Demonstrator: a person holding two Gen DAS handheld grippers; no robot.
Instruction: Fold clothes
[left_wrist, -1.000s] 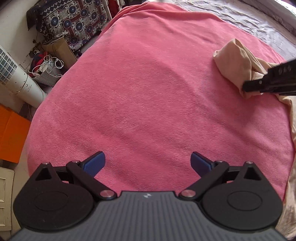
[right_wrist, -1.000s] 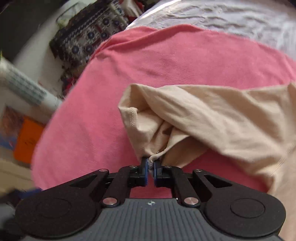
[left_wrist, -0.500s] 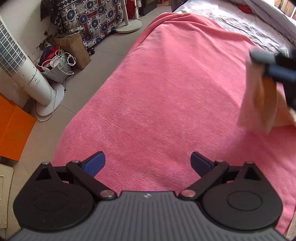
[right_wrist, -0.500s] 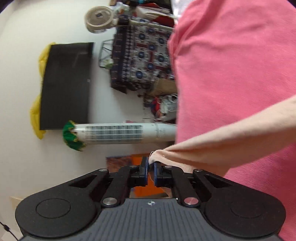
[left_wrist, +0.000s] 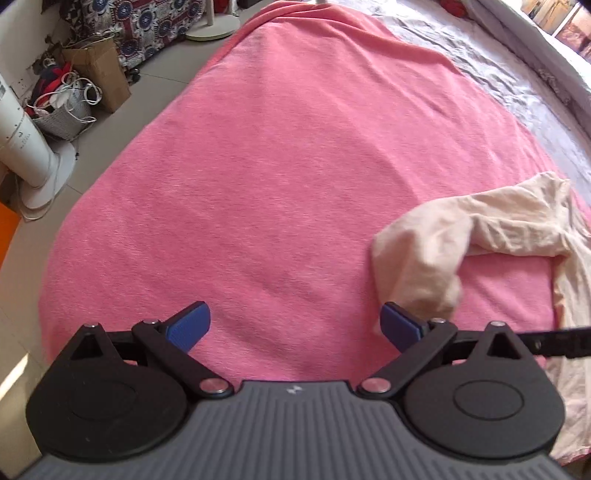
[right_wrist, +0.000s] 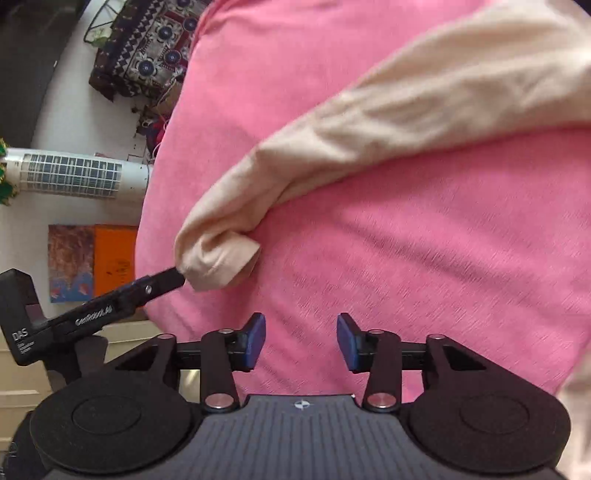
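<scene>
My left gripper (left_wrist: 295, 325) hung over the pink blanket (left_wrist: 277, 166), jaws spread wide, nothing between them. My right gripper (right_wrist: 301, 341) also stood open, partway, empty. The beige garment (left_wrist: 480, 236) lay on the blanket's right side; its bunched sleeve end (right_wrist: 218, 258) sat just beside my left tongs' right finger (right_wrist: 162, 282). I couldn't tell whether they touched.

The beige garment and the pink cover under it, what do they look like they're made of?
Beige garment: thin, matte knit, probably cotton jersey; it drapes limply in soft wrinkles, with a stitched hem at the sleeve end.
Pink cover: plush, fleece or terry-like fabric; fuzzy nap, no sheen.
</scene>
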